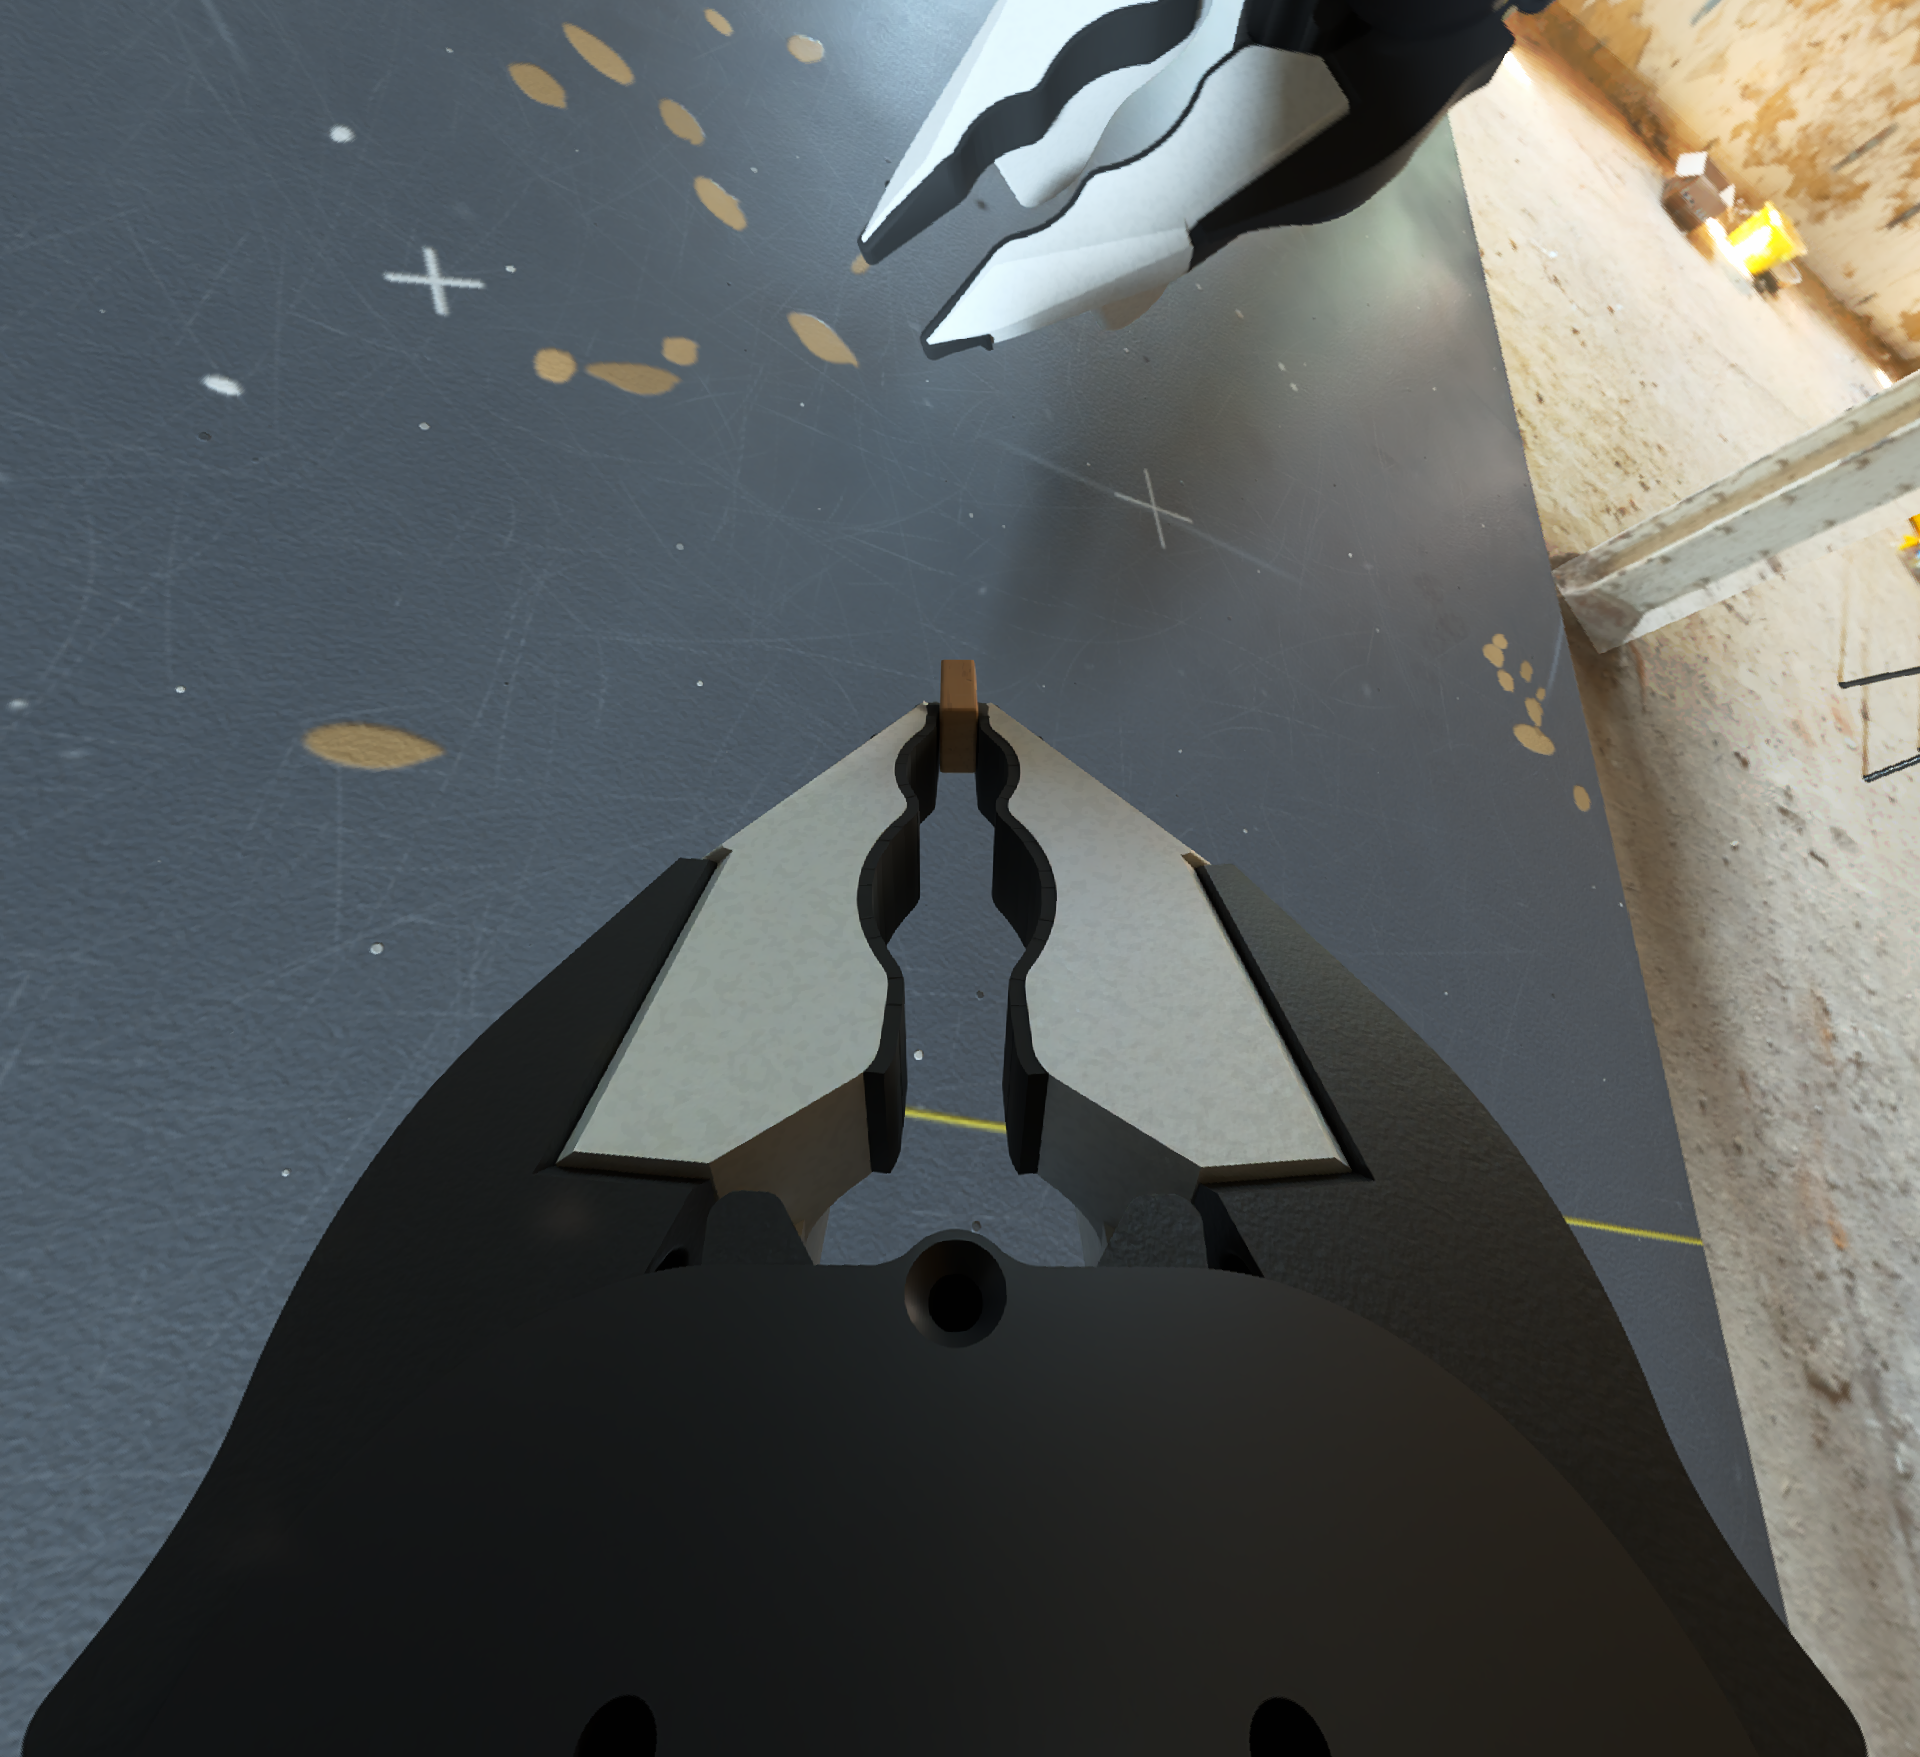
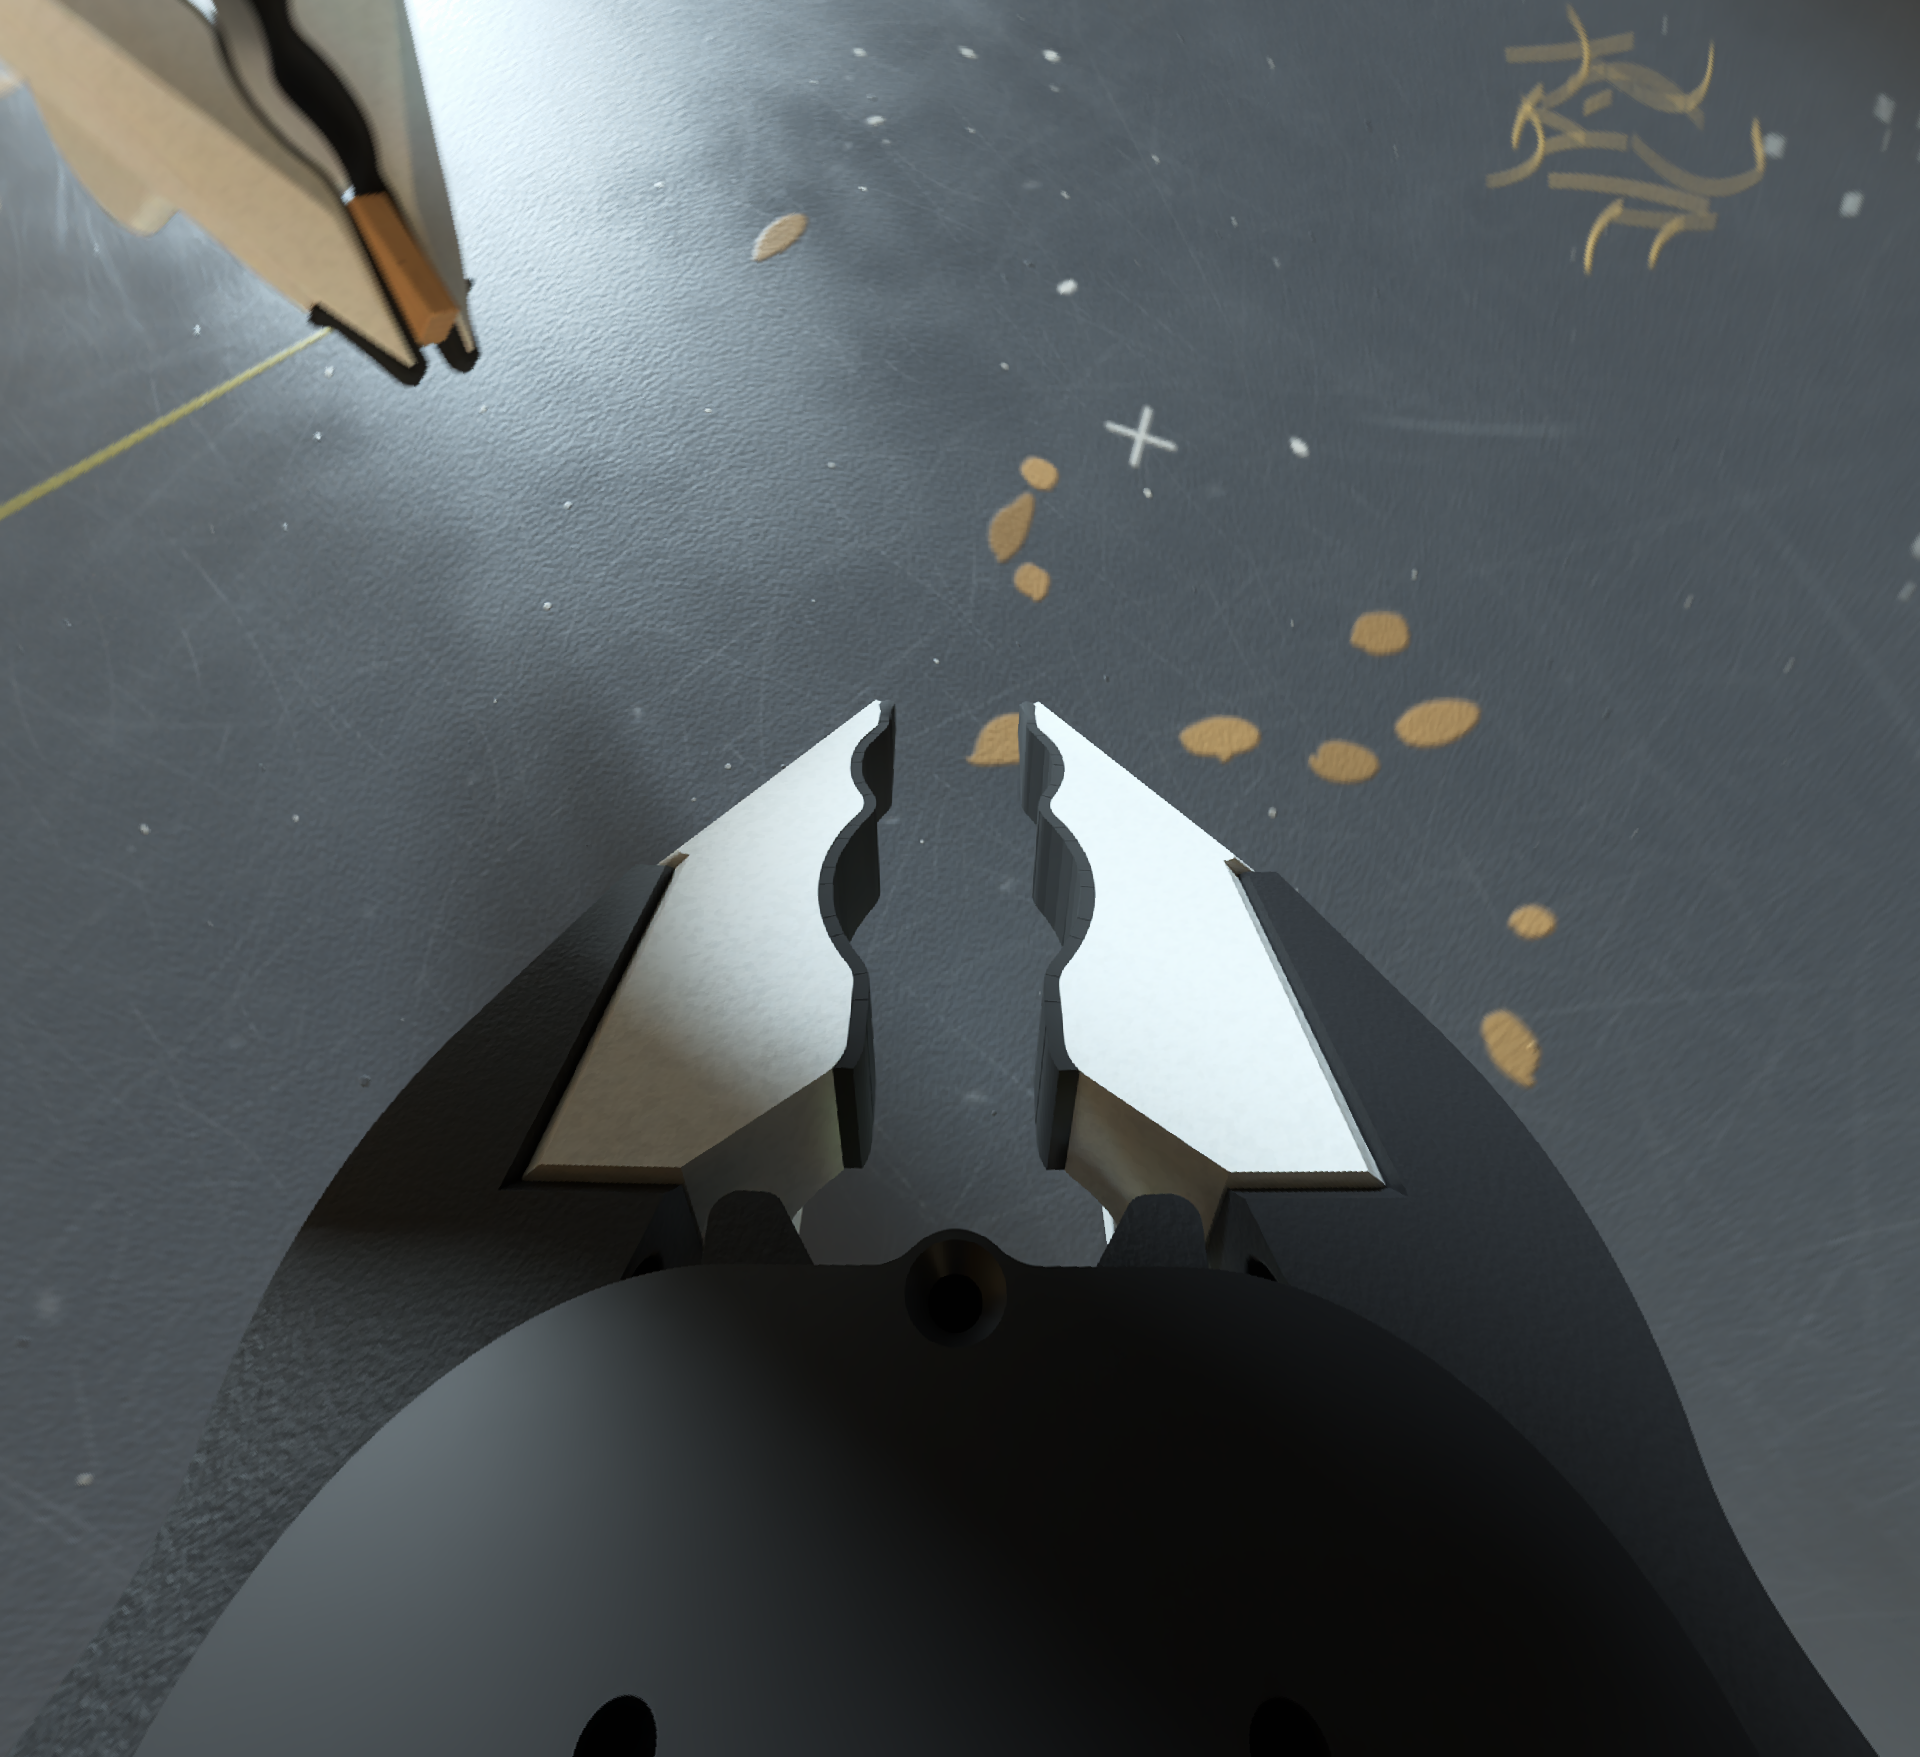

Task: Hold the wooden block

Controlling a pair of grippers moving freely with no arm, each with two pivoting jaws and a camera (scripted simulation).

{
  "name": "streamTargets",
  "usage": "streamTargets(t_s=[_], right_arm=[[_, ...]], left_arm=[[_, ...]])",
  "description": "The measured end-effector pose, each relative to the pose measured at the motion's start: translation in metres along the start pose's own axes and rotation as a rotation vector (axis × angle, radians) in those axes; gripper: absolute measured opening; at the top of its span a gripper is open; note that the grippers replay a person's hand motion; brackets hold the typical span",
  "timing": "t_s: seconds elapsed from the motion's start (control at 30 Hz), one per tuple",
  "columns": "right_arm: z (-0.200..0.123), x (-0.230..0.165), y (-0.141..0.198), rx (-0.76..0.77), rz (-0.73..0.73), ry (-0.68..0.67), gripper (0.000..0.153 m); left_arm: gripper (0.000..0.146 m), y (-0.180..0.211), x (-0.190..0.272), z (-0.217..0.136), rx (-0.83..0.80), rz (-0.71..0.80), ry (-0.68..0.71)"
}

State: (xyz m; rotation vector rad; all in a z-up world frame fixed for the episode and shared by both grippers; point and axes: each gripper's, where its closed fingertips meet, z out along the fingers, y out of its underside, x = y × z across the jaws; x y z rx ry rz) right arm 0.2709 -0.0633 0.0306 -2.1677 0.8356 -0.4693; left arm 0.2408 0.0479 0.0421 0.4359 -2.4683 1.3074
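Observation:
A small tan wooden block (image 1: pixel 957 718) is pinched between the tips of my left gripper (image 1: pixel 957 728), held above the dark table (image 1: pixel 416 564). It also shows in the right wrist view (image 2: pixel 405 268), clamped in the left gripper (image 2: pixel 434 351) at the upper left. My right gripper (image 2: pixel 956 720) is open and empty, its fingers apart over the table. In the left wrist view the right gripper (image 1: pixel 902 296) hangs at the upper right, apart from the block.
The dark table carries tan paint spots (image 1: pixel 369 746), white cross marks (image 1: pixel 434 282) and a thin yellow line (image 1: pixel 1631 1231). Its right edge (image 1: pixel 1538 564) drops to a sandy floor with a pale beam (image 1: pixel 1725 523).

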Motion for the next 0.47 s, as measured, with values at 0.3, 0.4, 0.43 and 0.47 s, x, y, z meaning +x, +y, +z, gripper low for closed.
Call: streamTargets(t_s=[0.3,0.4,0.43,0.47], right_arm=[[0.004,-0.001,0.017,-0.08,0.238,-0.111,0.042],[0.007,-0.003,0.016,-0.085,0.231,-0.119,0.029],[0.009,-0.006,0.016,-0.083,0.239,-0.144,0.017],[0.01,-0.009,0.015,-0.077,0.249,-0.17,0.01]], left_arm=[[0.005,0.001,0.003,-0.001,0.0,0.008,-0.006],[0.005,0.002,0.004,0.0,-0.002,0.007,-0.003],[0.005,0.002,0.004,0.0,-0.002,0.007,-0.001],[0.005,0.002,0.005,0.0,-0.002,0.008,0.001]])
